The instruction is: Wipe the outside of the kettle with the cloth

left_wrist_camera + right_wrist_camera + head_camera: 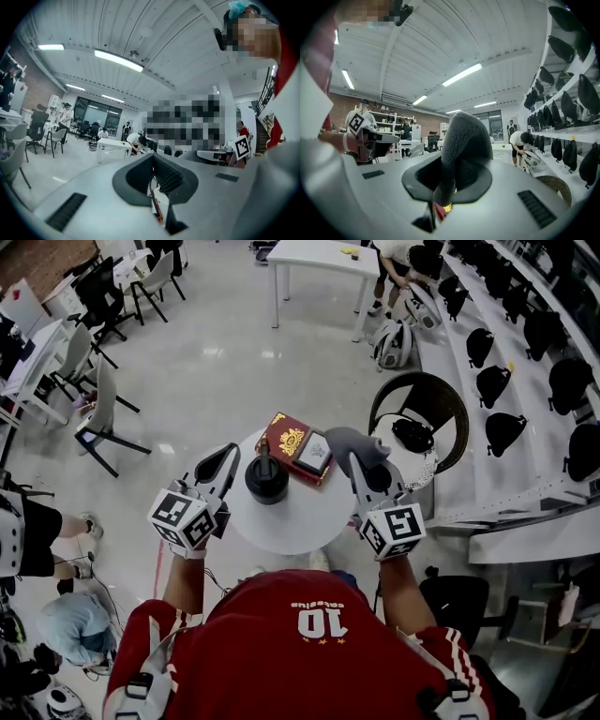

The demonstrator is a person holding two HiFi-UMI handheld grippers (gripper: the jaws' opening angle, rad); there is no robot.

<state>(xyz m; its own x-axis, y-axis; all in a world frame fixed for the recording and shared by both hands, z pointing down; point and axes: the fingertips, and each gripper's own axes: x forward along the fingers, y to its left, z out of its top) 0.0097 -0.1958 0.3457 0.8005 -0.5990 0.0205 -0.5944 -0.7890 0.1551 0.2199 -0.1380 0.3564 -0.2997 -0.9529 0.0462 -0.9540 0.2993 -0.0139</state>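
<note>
A black kettle (pixel 267 480) stands upright on the small round white table (pixel 300 518), left of its middle. My left gripper (pixel 223 465) hovers just left of the kettle, apart from it; in the left gripper view this left gripper (pixel 153 163) has its jaws together with nothing between them. Right of the kettle, my right gripper (pixel 364 468) is shut on a grey cloth (pixel 353 442) that bunches above the fingertips. In the right gripper view the cloth (pixel 461 138) sticks up out of the right gripper (pixel 449 171) and hides the kettle.
A red box (pixel 289 442) with a small grey card on it lies behind the kettle. A round wicker chair (pixel 441 399) stands close at the table's right. Shelves of black helmets (pixel 525 329) line the right side. Chairs (pixel 98 418) and a person (pixel 28 535) are at the left.
</note>
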